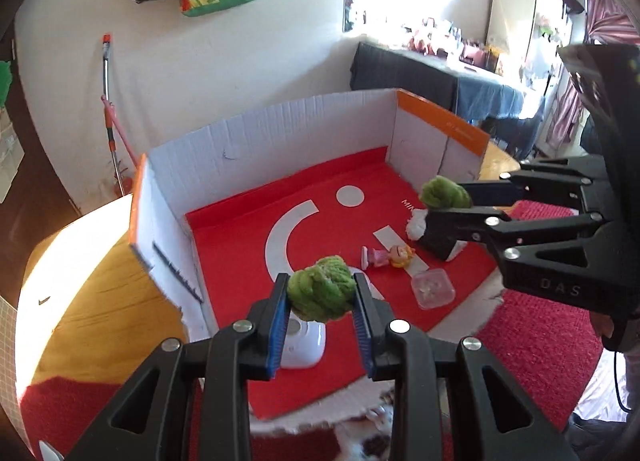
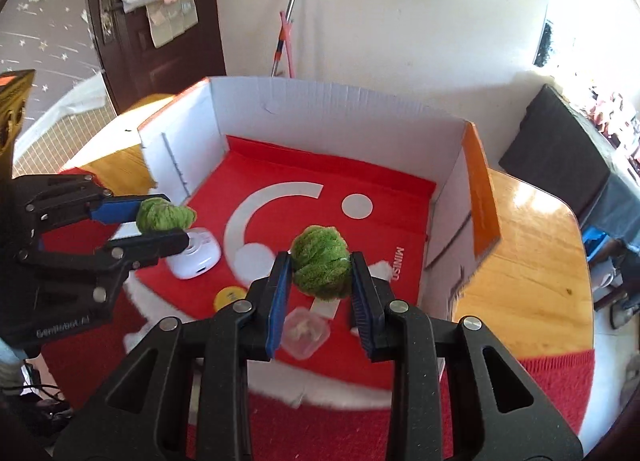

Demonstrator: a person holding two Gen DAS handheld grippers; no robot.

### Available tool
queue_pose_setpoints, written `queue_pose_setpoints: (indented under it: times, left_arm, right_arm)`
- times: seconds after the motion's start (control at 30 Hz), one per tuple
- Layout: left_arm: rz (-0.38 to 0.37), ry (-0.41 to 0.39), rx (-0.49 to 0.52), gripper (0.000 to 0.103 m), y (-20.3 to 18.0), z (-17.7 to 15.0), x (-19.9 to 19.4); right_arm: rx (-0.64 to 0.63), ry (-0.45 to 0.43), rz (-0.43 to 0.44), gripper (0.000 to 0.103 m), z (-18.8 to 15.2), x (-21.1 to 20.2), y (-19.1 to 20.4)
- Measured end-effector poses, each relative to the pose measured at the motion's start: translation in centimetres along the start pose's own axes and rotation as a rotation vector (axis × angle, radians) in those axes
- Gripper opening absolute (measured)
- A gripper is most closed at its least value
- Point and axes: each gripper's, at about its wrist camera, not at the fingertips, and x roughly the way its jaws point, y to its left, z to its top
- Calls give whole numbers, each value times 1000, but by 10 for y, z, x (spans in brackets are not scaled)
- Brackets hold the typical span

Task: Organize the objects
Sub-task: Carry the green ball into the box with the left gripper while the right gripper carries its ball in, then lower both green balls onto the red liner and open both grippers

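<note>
**Two green pom-poms held over the box**

While both hands hang above the open cardboard box [image 1: 280, 129], I have a fuzzy green ball clamped in each gripper. The left gripper [image 1: 322, 297] is closed on the left pom-pom [image 1: 320, 293], pinched between the blue pads [image 1: 280, 313] at its sides. The right gripper [image 2: 320, 273] holds the right pom-pom [image 2: 320, 267] the same way.

Both balls sit at the fingertips, above the red floor of the box [image 2: 320, 173], none touching it. From the left wrist view the right gripper [image 1: 452, 203] stands further in and toward the right-hand wall, so I judge it the nearer to the far side. Below and ahead of the left ball lies a white gadget [image 2: 196, 257]; under the right one a clear small tub [image 2: 306, 331], and near it a small doll [image 1: 386, 255] on its side.

Each ball looks round, shaggy and soft, squashed a little by the pads, with no real long axis. I expect it to drop straight and barely roll.
</note>
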Motion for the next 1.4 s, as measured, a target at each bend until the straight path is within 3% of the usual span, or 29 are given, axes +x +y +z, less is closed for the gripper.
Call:
queue_pose_setpoints:
  times: [0.2, 0.5, 0.9, 1.4]
  left_arm:
    - [25, 106, 7, 31, 8, 10, 37]
    - [38, 203, -22, 31, 22, 16, 72]
    - [33, 253, -38, 32, 29, 10, 82]
    - [23, 250, -70, 33, 40, 12, 79]
  right_arm:
    - [-16, 149, -23, 28, 15, 49, -7]
    - [7, 264, -36, 28, 20, 88, -18]
    - [41, 315, -26, 28, 10, 98, -29]
    - [48, 319, -18, 29, 0, 91, -32]
